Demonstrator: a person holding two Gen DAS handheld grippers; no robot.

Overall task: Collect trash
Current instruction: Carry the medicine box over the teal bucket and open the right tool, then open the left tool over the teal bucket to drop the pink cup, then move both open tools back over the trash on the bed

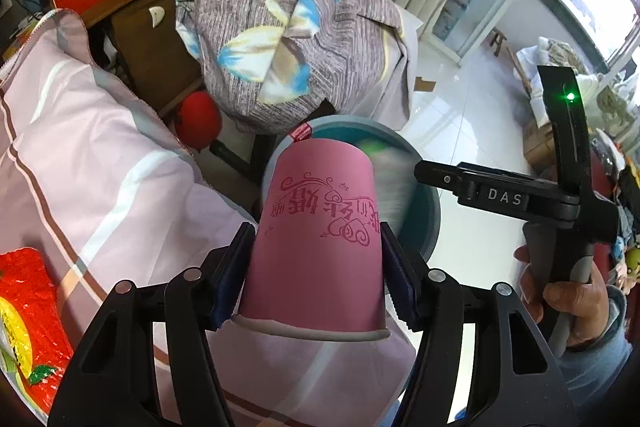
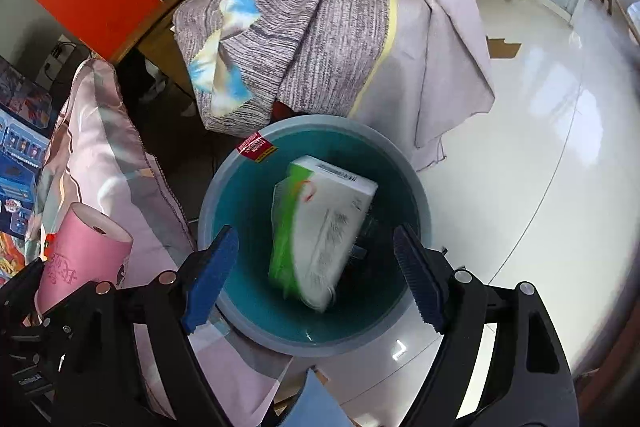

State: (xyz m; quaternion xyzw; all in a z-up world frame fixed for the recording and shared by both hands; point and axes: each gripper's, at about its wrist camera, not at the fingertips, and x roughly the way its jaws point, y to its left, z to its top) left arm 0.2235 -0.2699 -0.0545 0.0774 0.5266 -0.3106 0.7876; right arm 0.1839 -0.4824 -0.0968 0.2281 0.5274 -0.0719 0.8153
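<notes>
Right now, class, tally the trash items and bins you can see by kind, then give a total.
Pink paper cup, clamped in the left gripper: 1
White-and-green carton, blurred, inside the bin under the open right gripper: 1
Teal bin: 1
Total: 3

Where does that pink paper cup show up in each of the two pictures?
Left wrist view: pink cup at centre, upside down, clamped between the left gripper fingers.
Right wrist view: same cup at lower left edge.
Shared landmark: the round blue bin.
</notes>
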